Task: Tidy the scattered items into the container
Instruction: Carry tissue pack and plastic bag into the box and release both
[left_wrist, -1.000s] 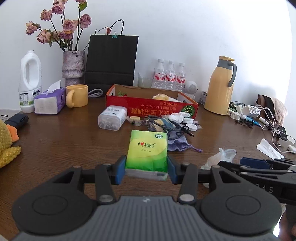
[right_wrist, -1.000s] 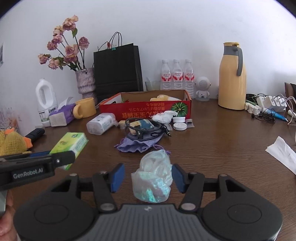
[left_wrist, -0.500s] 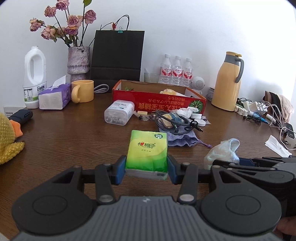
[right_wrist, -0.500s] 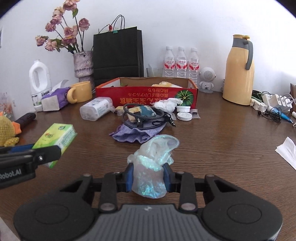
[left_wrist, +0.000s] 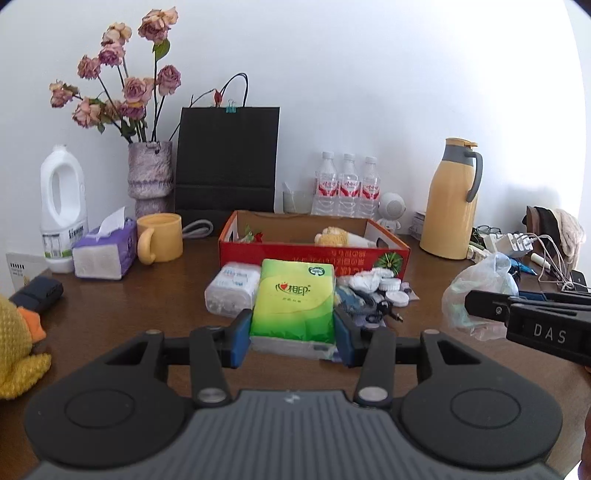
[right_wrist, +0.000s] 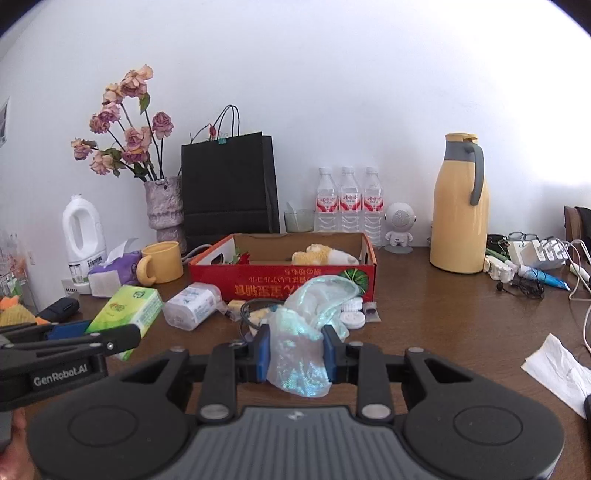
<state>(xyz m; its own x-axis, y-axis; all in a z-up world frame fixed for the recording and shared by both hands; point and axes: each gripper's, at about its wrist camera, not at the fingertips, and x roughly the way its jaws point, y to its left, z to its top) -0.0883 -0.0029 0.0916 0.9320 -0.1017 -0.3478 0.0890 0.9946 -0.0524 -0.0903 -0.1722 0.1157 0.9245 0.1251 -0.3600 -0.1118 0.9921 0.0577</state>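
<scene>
Left wrist view is showing the left gripper (left_wrist: 293, 338) clamping a green tissue pack (left_wrist: 293, 301) between its blue pads, lifted above the wooden table (left_wrist: 129, 306). Right wrist view is showing the right gripper (right_wrist: 295, 353) pinching a crumpled clear plastic bag (right_wrist: 301, 347), also off the table. Both are facing the red cardboard box (right_wrist: 295, 286), which is sitting just behind the remaining clutter: a cotton swab box (right_wrist: 192, 310), a coiled cable (right_wrist: 255, 314) and small white lids (right_wrist: 352, 319). This looks like the carrying step; next, each load needs moving over the box's open top and releasing inside.
</scene>
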